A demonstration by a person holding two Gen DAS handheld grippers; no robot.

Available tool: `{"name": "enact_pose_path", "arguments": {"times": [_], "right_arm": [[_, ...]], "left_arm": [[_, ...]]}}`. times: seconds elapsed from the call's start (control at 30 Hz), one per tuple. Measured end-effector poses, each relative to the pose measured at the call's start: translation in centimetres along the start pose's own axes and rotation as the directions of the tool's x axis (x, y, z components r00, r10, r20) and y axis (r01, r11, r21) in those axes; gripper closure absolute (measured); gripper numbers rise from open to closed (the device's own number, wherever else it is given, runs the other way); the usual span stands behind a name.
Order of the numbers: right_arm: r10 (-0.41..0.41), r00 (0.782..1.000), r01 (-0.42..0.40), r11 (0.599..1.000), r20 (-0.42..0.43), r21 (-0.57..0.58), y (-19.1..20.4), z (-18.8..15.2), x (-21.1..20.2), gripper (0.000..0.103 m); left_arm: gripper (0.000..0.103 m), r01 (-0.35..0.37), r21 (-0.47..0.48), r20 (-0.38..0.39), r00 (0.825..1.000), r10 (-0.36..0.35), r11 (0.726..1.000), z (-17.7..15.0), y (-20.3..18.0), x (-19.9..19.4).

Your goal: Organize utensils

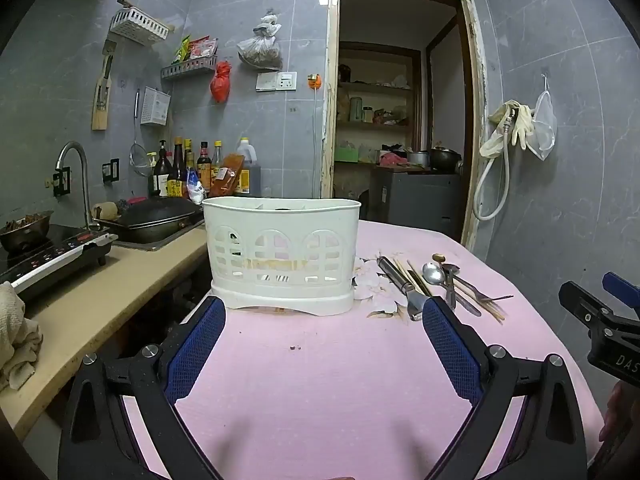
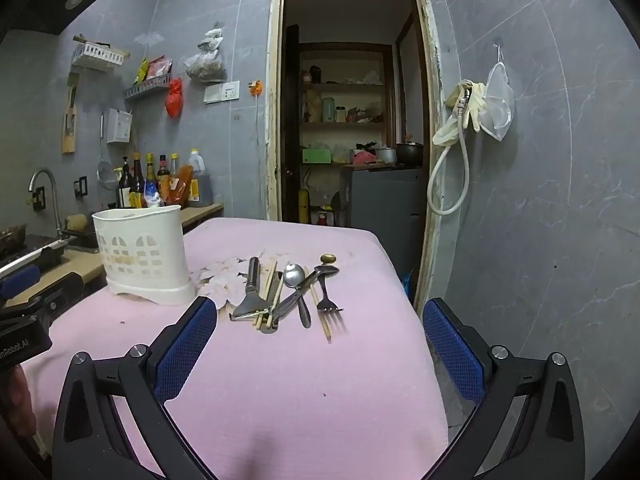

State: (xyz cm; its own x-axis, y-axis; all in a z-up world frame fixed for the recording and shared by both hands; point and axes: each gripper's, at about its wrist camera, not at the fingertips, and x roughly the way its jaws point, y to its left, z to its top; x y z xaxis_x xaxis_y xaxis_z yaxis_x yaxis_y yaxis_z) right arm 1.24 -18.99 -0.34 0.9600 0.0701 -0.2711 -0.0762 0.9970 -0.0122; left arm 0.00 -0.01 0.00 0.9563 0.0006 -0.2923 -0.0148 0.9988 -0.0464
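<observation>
A white slotted utensil holder [image 1: 280, 256] stands upright on the pink table [image 1: 320, 380]; it also shows in the right wrist view [image 2: 144, 256]. To its right lies a heap of utensils [image 2: 288, 292]: a peeler [image 2: 250, 292], chopsticks [image 2: 268, 292], a metal spoon [image 2: 294, 274], a fork [image 2: 326, 292] and a dark spoon. The heap shows in the left wrist view [image 1: 436, 284] too. My left gripper [image 1: 322, 320] is open and empty, just in front of the holder. My right gripper [image 2: 320, 320] is open and empty, just short of the utensils.
A kitchen counter [image 1: 112, 292] with an induction cooker [image 1: 52, 256], a sink, a wok and sauce bottles [image 1: 192, 168] runs along the left. A doorway [image 2: 352, 120] opens behind the table. The table's right edge [image 2: 416, 320] drops off near the wall.
</observation>
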Motion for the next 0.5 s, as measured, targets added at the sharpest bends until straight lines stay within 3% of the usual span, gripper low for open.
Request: {"name": "enact_pose_path", "arguments": {"times": [0.5], "right_arm": [[0.002,1.000,-0.002,1.000,-0.012,-0.002,0.18,-0.36,0.55,0.000]], "left_arm": [[0.006,0.000,-0.002,-0.004,1.000,0.000,1.000,-0.03,0.03,-0.09]]}}
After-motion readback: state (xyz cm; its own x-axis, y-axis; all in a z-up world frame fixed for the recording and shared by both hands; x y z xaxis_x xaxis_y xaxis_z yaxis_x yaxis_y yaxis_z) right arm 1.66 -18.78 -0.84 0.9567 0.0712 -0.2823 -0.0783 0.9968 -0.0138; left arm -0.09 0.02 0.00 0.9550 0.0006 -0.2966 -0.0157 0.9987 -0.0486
